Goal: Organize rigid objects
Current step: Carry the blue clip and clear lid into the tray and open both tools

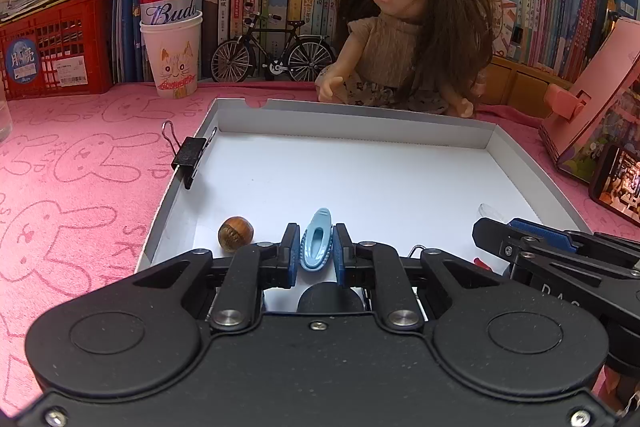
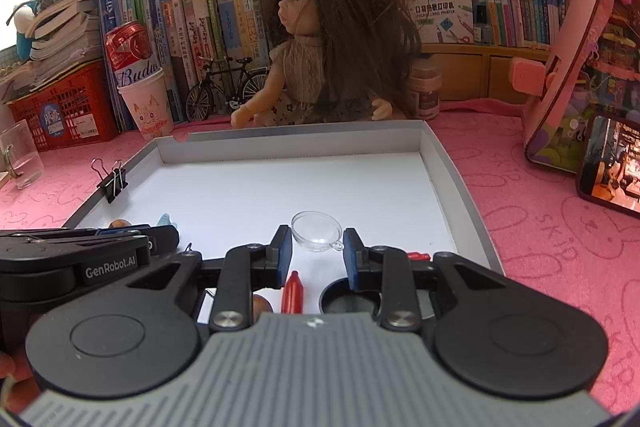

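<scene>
Left gripper (image 1: 316, 251) pinches the blue clip (image 1: 317, 245) over the white tray (image 1: 182, 183), probably to drop it beside the nut (image 1: 235, 233). Right gripper (image 2: 317, 247) sits spread around the clear dome (image 2: 316, 231), seemingly not touching yet.

The right gripper (image 2: 317, 247) is hovering low over the white tray (image 2: 456, 163), its jaws standing apart on either side of a clear plastic half-dome (image 2: 316, 231) without touching it. A red crayon-shaped piece (image 2: 292, 293) is lying just behind the fingers. The left gripper (image 2: 160, 233) is reaching in from the left, and a black binder clip (image 2: 113, 183) is gripping the tray's left rim.
</scene>
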Action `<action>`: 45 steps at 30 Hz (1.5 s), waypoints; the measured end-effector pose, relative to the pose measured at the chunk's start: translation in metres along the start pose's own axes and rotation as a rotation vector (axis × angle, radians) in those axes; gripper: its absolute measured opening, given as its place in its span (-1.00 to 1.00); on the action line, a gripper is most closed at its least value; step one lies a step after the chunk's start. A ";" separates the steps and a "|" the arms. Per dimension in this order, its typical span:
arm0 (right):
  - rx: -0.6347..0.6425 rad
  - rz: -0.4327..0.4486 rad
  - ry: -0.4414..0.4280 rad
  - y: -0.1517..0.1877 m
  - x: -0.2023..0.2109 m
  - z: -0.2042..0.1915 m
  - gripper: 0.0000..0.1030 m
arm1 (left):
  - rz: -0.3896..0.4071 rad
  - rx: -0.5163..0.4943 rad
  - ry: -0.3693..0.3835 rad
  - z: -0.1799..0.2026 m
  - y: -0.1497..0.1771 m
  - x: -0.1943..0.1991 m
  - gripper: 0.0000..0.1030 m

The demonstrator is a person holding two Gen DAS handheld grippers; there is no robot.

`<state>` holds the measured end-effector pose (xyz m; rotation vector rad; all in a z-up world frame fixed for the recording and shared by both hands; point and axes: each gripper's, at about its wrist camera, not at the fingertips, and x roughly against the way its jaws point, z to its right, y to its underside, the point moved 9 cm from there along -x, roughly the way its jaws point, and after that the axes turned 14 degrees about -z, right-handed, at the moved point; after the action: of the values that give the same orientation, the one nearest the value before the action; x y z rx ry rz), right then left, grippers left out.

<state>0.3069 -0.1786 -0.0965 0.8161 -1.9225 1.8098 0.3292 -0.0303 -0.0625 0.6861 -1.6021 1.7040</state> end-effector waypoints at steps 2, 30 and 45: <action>-0.004 -0.008 0.001 0.000 -0.001 0.000 -0.36 | -0.001 -0.004 -0.003 0.001 0.000 0.000 -0.68; 0.000 -0.042 -0.002 0.003 -0.005 -0.001 -0.29 | -0.004 0.001 -0.013 -0.001 0.000 0.000 -0.60; 0.004 -0.029 -0.003 0.002 0.003 0.001 -0.10 | 0.018 -0.021 -0.031 0.003 0.002 0.009 -0.30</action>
<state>0.3032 -0.1796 -0.0965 0.8439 -1.8999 1.7971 0.3224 -0.0323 -0.0567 0.6927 -1.6493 1.6952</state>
